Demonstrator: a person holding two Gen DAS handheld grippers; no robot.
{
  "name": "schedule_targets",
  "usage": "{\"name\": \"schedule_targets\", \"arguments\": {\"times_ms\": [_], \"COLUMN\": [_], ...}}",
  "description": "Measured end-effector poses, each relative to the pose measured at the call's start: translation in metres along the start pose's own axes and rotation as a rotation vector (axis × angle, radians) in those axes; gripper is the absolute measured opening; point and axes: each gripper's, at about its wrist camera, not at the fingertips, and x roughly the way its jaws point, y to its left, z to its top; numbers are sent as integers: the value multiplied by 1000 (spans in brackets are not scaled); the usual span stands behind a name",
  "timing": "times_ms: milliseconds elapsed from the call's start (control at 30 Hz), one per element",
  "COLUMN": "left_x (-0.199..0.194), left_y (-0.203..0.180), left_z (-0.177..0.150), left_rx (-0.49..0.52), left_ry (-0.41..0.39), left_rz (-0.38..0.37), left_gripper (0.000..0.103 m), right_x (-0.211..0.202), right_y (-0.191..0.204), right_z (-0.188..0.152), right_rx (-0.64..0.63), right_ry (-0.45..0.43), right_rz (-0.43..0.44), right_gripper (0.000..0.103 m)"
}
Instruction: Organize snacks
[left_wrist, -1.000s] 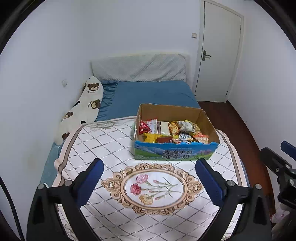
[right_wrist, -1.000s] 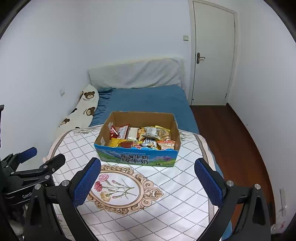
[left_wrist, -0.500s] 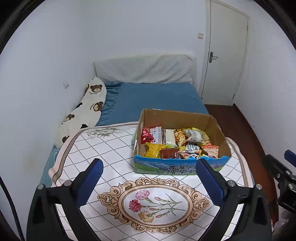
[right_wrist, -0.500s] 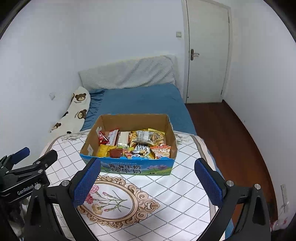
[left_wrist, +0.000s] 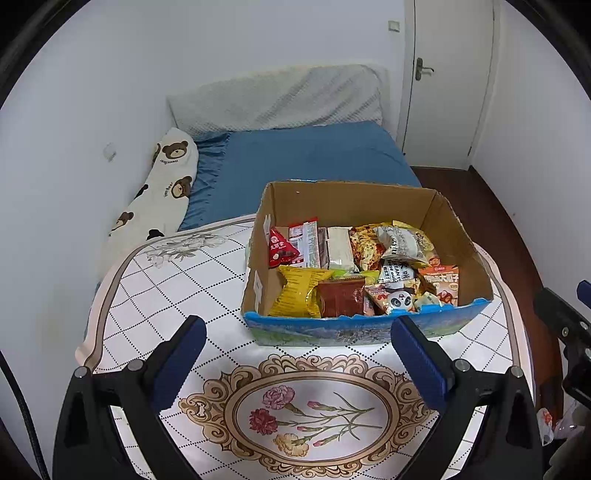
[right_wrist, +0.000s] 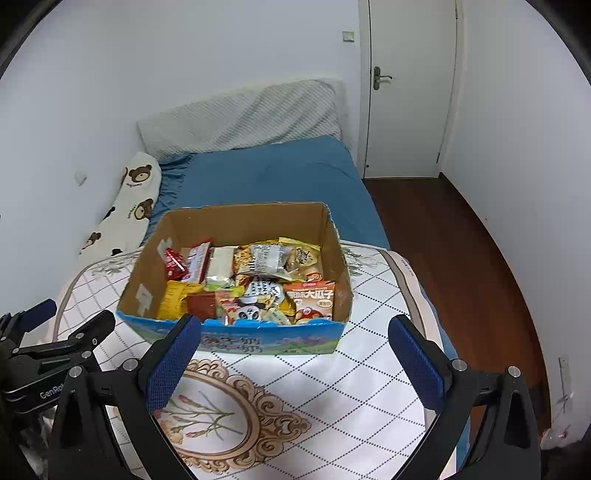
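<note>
- Left wrist view, far left: the bear-print bolster (left_wrist: 162, 192) lies along the wall and the white diamond-pattern cloth (left_wrist: 177, 280) beside the box carries no packet, so a sorted row would have room there
- My left gripper (left_wrist: 295, 350) hangs low before the box with its jaws wide apart and nothing between them
- Every snack I can see sits inside the cardboard box (left_wrist: 354, 199): red triangle packet (left_wrist: 280, 251) by the left wall, yellow bag (left_wrist: 295, 291) and dark red pouch (left_wrist: 341, 297) at the front, panda packet (left_wrist: 400, 299) further right
- Packed like this, the box could be a jumble waiting to be sorted or the tidy result; I can't tell which
- Any pick should go in from above and pinch a sealed edge, not the puffed middle, because the bags overlap
- Right wrist view: my right gripper (right_wrist: 295, 350) is also spread and empty, nearest the orange melon-seed pack (right_wrist: 312, 299) at the right wall
</note>
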Motion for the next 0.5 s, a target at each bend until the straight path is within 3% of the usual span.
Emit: {"name": "schedule_targets", "arguments": {"times_ms": [500], "left_x": [5], "left_y": [-1], "left_z": [8], "left_rx": [-14], "left_ry": [-17], "left_rz": [-10], "left_gripper": [102], "right_x": [19], "right_y": [-2], "right_z": [2], "right_rx": [-1], "right_ry": [29], "right_rz": [-28], "right_gripper": [103]}}
